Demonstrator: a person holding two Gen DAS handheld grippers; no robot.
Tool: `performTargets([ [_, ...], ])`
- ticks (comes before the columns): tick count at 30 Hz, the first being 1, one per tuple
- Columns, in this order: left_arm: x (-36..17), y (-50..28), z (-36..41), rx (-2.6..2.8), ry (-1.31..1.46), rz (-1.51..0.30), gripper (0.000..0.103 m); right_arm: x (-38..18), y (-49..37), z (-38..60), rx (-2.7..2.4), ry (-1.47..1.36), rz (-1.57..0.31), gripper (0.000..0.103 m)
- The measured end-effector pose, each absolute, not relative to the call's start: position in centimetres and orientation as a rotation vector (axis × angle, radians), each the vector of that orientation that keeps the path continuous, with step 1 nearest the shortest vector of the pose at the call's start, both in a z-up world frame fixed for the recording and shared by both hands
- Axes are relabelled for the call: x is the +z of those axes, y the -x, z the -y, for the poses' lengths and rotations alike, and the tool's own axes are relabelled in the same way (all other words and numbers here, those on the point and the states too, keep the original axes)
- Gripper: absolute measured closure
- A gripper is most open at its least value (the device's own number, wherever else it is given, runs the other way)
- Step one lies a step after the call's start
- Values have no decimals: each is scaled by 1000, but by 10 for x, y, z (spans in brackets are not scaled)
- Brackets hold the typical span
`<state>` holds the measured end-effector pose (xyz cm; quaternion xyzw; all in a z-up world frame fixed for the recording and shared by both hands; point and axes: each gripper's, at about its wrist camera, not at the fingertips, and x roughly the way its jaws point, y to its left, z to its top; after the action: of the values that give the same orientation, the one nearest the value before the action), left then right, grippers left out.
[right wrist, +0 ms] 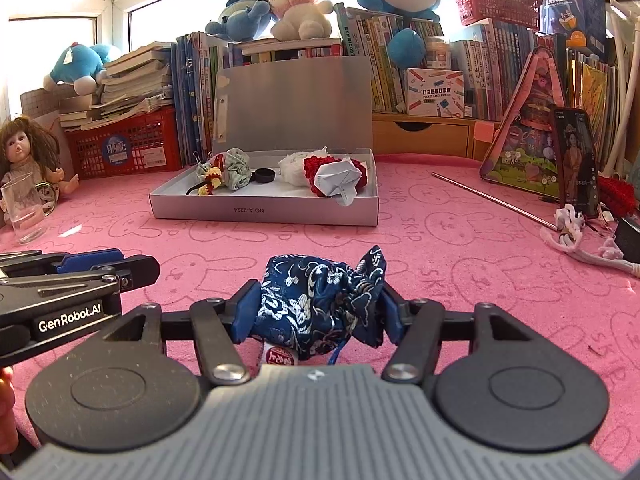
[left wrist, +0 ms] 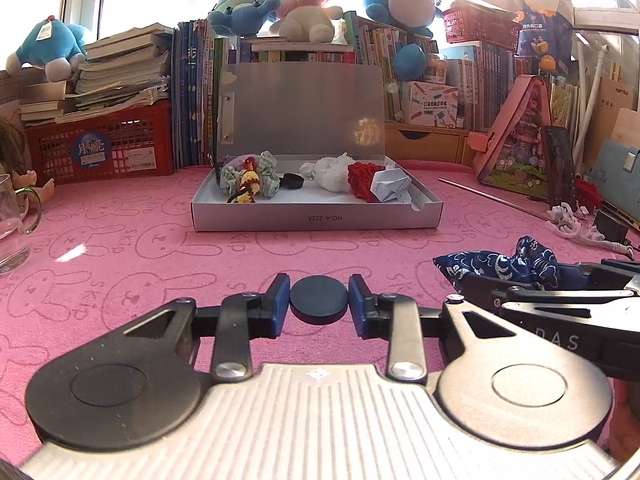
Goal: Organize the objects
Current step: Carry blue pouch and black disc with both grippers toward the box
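Observation:
My left gripper (left wrist: 319, 300) is shut on a flat black round disc (left wrist: 319, 298), held a little above the pink cloth. My right gripper (right wrist: 318, 304) is shut on a blue drawstring pouch (right wrist: 320, 300) with white patterns; in the left wrist view the pouch (left wrist: 500, 266) shows at the right. Ahead stands an open grey box (left wrist: 316, 220) with its lid up. Inside it lie hair scrunchies (left wrist: 248, 178), a black cap (left wrist: 292, 181), a white cloth bundle (left wrist: 334, 172), a red knitted piece (left wrist: 360, 178) and folded white paper (left wrist: 390, 186).
A glass mug (right wrist: 26, 210) and a doll (right wrist: 28, 152) stand at the left. A metal rod (right wrist: 492, 200), a white cord (right wrist: 576, 236) and a phone (right wrist: 576, 160) lie at the right. Books, red baskets and plush toys line the back.

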<state>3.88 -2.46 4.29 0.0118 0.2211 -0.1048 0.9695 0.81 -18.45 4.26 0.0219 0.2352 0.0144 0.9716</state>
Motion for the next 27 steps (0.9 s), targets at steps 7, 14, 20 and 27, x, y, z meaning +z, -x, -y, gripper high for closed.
performTargets([
  [7,54,-68,20,-218,-7,-458,66,56,-29,187,33,-46,-459,39],
  [14,69,-102,16,-212,-17,-447,66,71,-57,193,32,-45,-445,39],
  [20,75,-131,15,-203,-11,-459,66,79,-79,198,33,-65,-450,39],
  [27,76,-156,19,-200,-26,-466,66,80,-102,199,47,-84,-460,39],
])
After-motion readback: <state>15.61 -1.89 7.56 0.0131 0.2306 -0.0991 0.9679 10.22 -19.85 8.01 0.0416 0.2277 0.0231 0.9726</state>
